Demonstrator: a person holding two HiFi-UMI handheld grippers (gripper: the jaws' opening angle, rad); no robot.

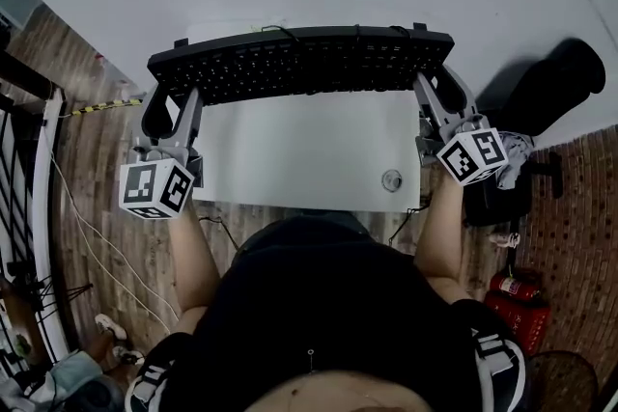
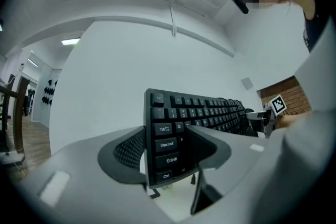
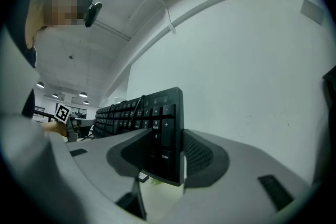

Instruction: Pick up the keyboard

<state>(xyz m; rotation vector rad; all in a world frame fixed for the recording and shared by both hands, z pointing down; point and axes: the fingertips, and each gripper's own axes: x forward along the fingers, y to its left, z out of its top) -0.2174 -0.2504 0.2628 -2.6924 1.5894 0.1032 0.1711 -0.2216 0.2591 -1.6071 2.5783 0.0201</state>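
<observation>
The black keyboard (image 1: 299, 65) spans the upper middle of the head view, tipped up on its long edge with the keys toward the person. As far as I can judge, it hangs clear of the white desk (image 1: 290, 159) below. The left gripper (image 1: 174, 101) pinches its left end by the Ctrl and Shift keys and the right gripper (image 1: 439, 92) pinches the number-pad end — each with one jaw on the key face and one on the back. Gripping both ends probably keeps the long board level — held at one end only, it would likely droop.
</observation>
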